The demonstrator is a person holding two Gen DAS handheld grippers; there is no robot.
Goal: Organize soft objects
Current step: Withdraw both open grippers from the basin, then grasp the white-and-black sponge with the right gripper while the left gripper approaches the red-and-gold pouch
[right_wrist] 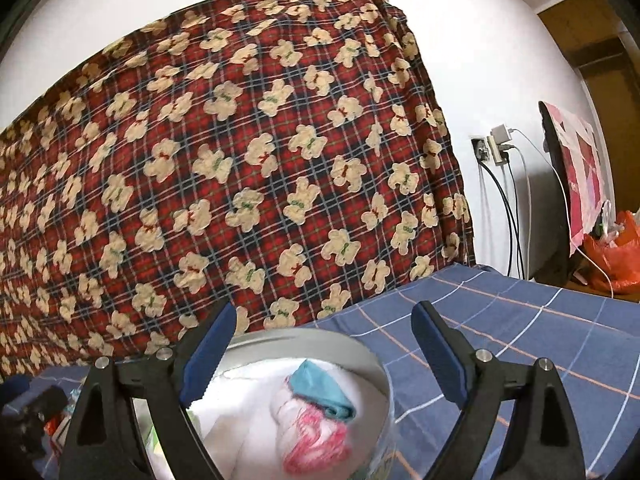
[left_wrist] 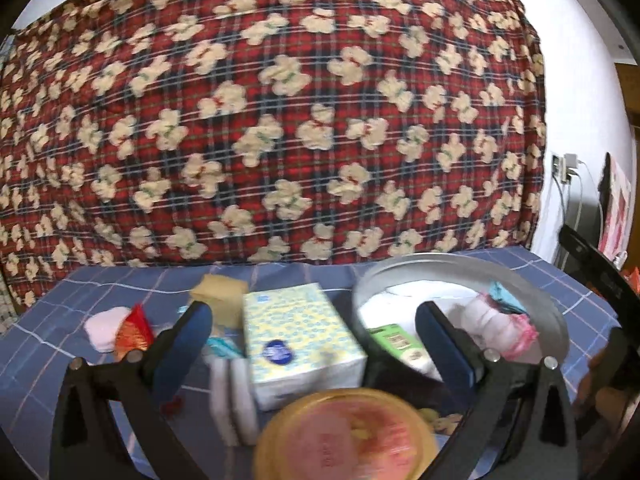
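Note:
My left gripper [left_wrist: 316,320] is open above a blue checked tabletop [left_wrist: 56,360]. A yellow-and-blue tissue pack [left_wrist: 300,332] lies between its fingers, untouched. Around it are a yellow sponge [left_wrist: 220,292], a pink cloth pad [left_wrist: 106,328], a red-orange packet [left_wrist: 134,330] and white pads [left_wrist: 234,396]. To the right, a metal basin [left_wrist: 460,266] holds a pink-and-white sock roll [left_wrist: 500,328], a teal cloth [left_wrist: 504,296] and a green pack [left_wrist: 392,336]. My right gripper [right_wrist: 322,344] hangs open over the basin [right_wrist: 304,334], above the teal cloth [right_wrist: 320,388] and the sock roll [right_wrist: 316,432].
A round tin with a pink lid [left_wrist: 348,436] sits nearest the left camera. A red plaid blanket with bears [left_wrist: 280,120] hangs behind the table. At the right are a wall socket with chargers [right_wrist: 496,144], cables and a red bag [right_wrist: 616,256].

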